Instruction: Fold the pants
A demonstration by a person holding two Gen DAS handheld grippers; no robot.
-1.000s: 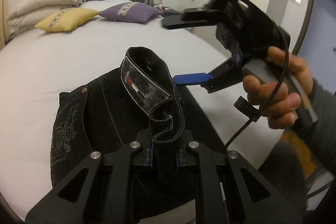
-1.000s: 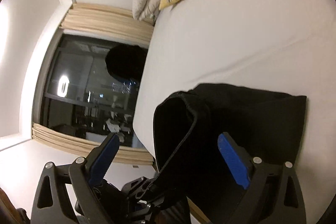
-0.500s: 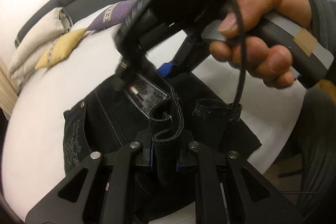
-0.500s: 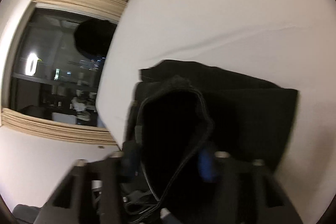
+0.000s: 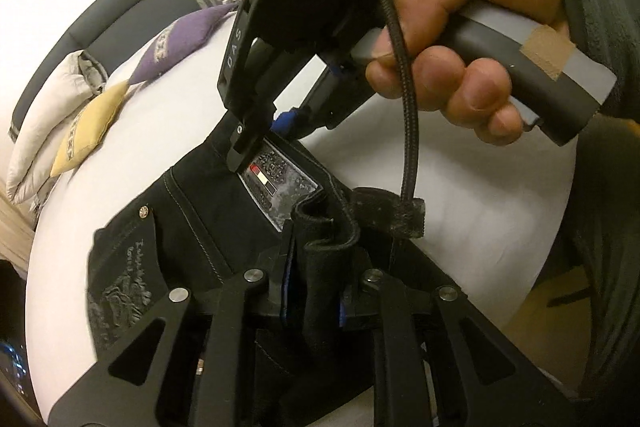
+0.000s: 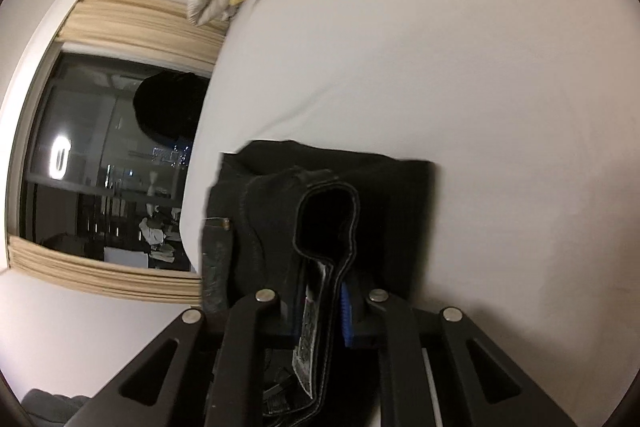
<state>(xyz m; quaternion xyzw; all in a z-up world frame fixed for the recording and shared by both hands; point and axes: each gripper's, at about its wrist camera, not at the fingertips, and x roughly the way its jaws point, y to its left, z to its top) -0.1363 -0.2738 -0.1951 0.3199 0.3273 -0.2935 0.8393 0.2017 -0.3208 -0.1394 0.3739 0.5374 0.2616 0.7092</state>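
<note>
Black jeans point(image 5: 192, 227) lie bunched on the white bed, back pocket and waistband label facing up. My left gripper point(image 5: 314, 283) is shut on a fold of the waistband, which stands up between its fingers. My right gripper point(image 5: 256, 147), held in a hand, reaches down from above and pinches the waistband by the label. In the right wrist view the right gripper point(image 6: 320, 311) is shut on the waistband edge, with the jeans point(image 6: 392, 203) hanging folded beyond it.
White bed sheet point(image 6: 460, 67) stretches beyond the jeans. Yellow pillow point(image 5: 84, 127), purple pillow point(image 5: 180, 43) and white pillows point(image 5: 44, 115) lie by the grey headboard point(image 5: 132, 23). A dark window point(image 6: 104, 163) with beige curtains is beside the bed. The right gripper's cable point(image 5: 404, 79) loops down.
My right gripper, open and off to the right a second ago, swung in over the jeans and closed on the waistband. My left gripper kept its grip.
</note>
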